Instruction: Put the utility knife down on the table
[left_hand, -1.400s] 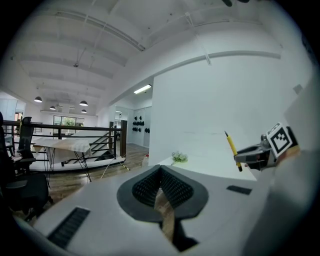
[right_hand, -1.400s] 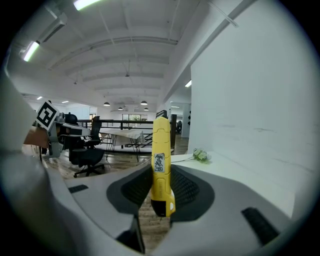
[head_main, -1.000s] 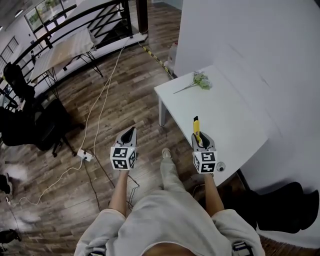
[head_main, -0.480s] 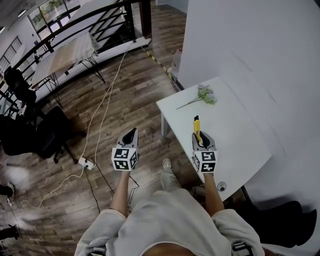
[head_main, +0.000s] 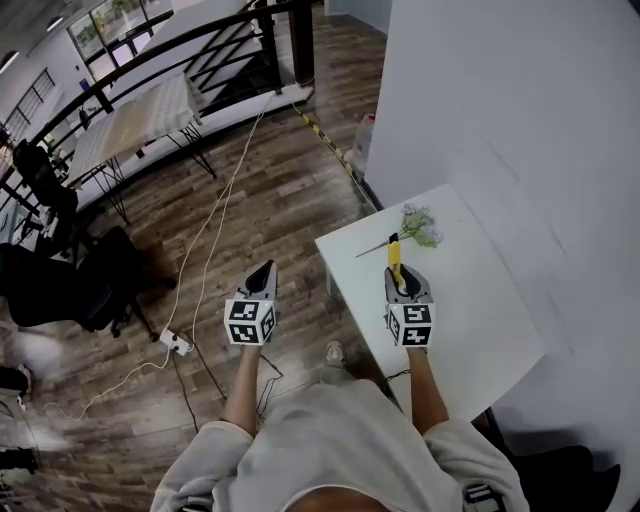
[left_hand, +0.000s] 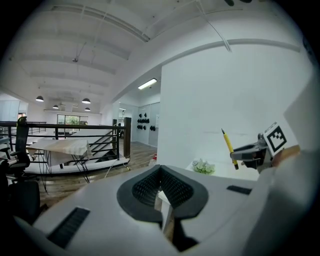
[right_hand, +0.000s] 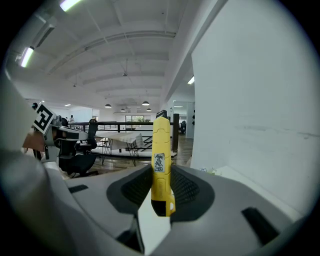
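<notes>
Slim yellow plastic utility knife (right_hand: 161, 150) clamped between ribbed black pads (right_hand: 137, 186) of right tongs (right_hand: 161, 175), above smooth white bench (head_main: 480, 310) by its left edge. Pointed left tongs (left_hand: 161, 175) closed on nothing, over wood-plank floor (head_main: 270, 200)

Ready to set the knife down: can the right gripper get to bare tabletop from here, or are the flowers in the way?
Probably yes. The right gripper, shut on the utility knife, hangs over a bare part of the white table; the flower sprig lies beyond the knife's tip.
</notes>
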